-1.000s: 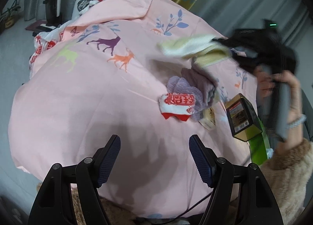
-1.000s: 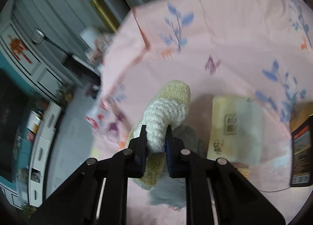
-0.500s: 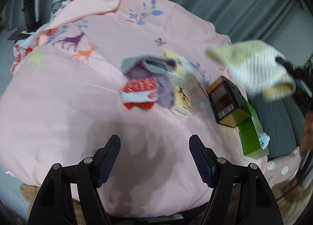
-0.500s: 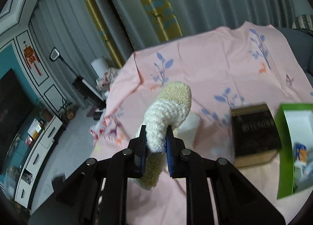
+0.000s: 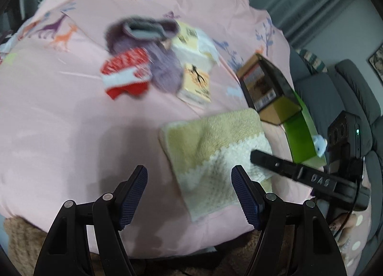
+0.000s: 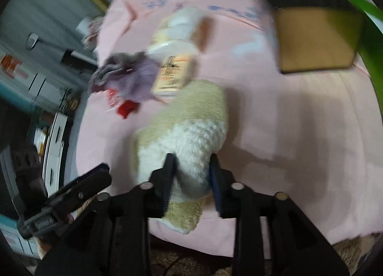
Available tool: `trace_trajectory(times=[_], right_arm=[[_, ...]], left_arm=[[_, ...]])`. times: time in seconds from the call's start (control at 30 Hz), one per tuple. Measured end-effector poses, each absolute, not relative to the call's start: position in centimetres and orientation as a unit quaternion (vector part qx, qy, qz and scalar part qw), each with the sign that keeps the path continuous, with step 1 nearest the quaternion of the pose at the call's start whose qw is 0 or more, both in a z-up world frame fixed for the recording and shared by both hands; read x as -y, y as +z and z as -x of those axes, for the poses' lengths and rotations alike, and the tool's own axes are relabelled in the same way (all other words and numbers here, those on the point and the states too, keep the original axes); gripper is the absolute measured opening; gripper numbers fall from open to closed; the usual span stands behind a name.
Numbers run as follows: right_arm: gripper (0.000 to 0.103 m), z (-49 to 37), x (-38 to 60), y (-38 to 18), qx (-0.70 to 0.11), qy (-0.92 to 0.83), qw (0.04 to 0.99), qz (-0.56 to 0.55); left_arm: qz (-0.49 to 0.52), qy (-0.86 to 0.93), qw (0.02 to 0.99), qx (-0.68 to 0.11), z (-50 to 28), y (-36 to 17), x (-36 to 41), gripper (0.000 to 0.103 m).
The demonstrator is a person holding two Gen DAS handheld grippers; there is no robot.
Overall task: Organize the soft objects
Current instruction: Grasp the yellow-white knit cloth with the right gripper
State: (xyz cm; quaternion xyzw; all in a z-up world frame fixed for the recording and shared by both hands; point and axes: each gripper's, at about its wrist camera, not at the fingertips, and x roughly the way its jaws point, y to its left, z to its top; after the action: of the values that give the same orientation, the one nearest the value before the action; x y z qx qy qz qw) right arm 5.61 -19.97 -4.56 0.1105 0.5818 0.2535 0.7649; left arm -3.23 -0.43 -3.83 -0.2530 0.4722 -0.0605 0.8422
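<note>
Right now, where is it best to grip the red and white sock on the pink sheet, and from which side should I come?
Grip the red and white sock probably at its near red edge, coming from above on the near side with the open left tongs. The sock lies flat on the pink sheet, and the purple garment crowds its far right side.

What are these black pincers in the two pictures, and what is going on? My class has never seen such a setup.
There is no robot: a person holds a two-finger gripper in each hand, each with a camera looking along its fingers. One picture is from the left gripper, open and empty. The other is from the right gripper, whose jaws have just been opening around a cream and beige knitted sock laid on the pink sheet. Farther back lie a red and white sock, a purple sock, a yellow pack and a dark box.
</note>
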Motion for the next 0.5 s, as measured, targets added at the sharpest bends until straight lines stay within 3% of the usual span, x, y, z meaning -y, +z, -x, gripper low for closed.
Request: trace_trajectory(times=[0.03, 0.13, 0.3, 0.5], right_arm=[[0.058, -5.8, 20.8, -4.4, -0.581, 0.236, 0.771, -0.113], [0.077, -5.9, 22.6, -2.9, -0.551, 0.218, 0.796, -0.123], [0.084, -6.4, 22.8, -1.1, -0.526, 0.231, 0.807, -0.139], [0.085, -7.0, 20.4, -4.3, -0.562, 0.249, 0.778, -0.131]], left_arm=[[0.251, -0.065, 0.841, -0.475, 3.0, -3.9, 0.8, 0.073], [0.252, -0.083, 0.836, -0.481, 2.3, -4.0, 2.0, 0.073], [0.258, -0.105, 0.824, -0.493, 0.8, -4.5, 3.7, 0.073], [0.247, -0.099, 0.814, -0.516, -0.3, -6.0, 5.0, 0.073]])
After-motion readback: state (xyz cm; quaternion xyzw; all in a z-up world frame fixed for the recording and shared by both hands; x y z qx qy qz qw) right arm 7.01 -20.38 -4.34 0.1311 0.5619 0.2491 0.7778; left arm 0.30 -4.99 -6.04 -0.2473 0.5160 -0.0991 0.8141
